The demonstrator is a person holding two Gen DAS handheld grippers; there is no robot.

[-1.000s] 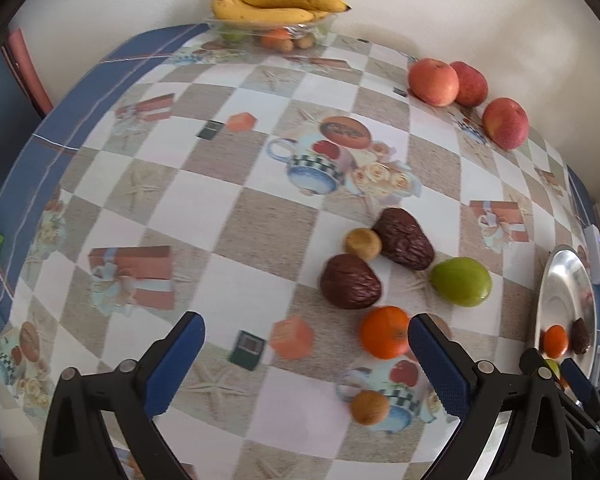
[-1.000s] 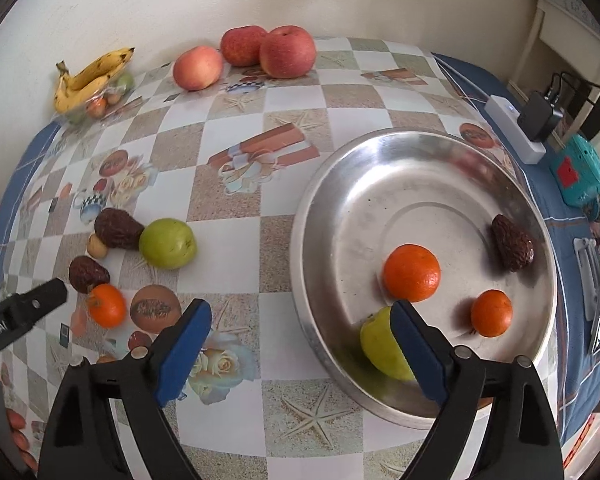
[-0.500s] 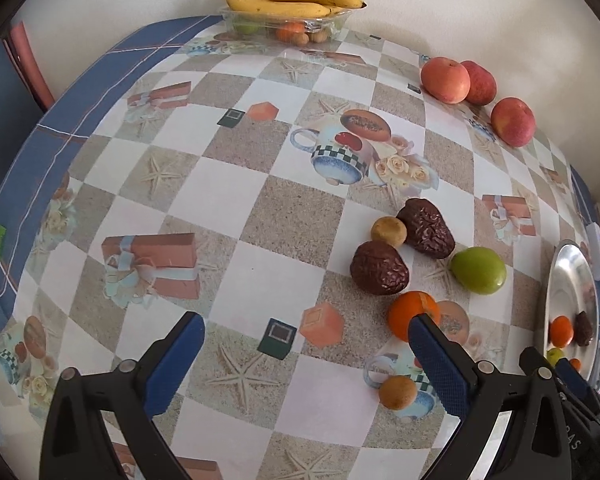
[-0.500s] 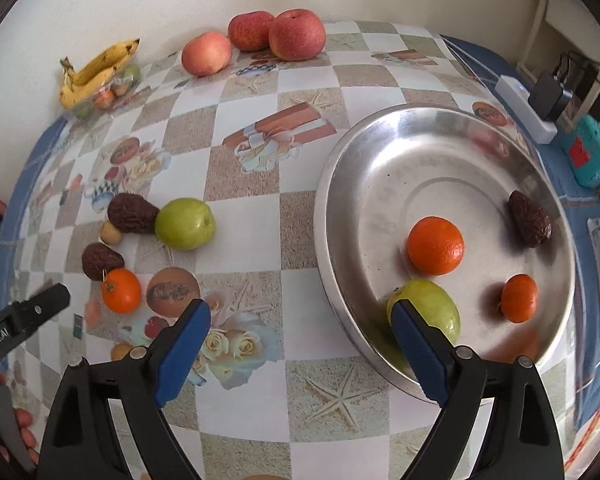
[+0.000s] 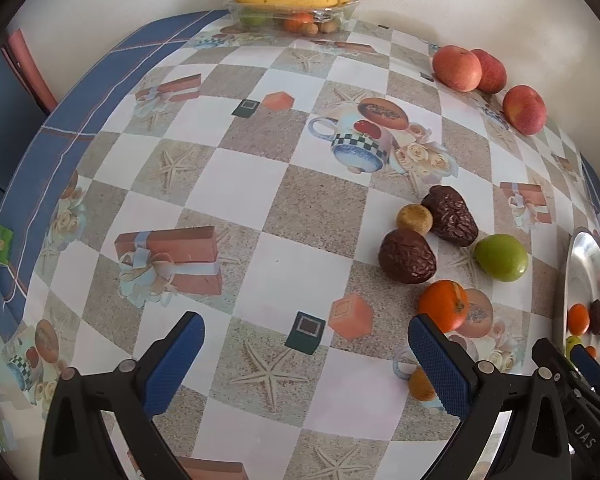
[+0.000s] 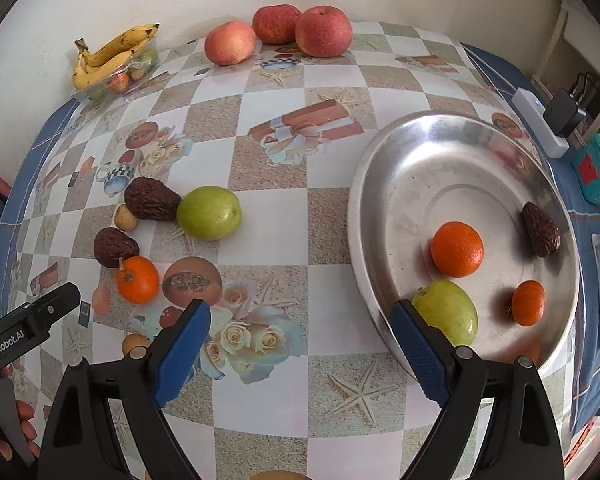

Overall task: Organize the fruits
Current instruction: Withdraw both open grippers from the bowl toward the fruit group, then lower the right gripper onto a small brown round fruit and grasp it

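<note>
Both tongs, left [image 5: 302, 354] and right [image 6: 300, 340], agape, empty; left reads "GenRobot.AI"

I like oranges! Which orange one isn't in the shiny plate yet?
The orange on the tablecloth, beside a wrinkled brown fruit. The other two oranges already sit inside the metal plate.

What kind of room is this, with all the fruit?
Probably a home kitchen or dining room: a table with a patterned tablecloth, bananas near the wall, and a metal plate holding fruit.
</note>
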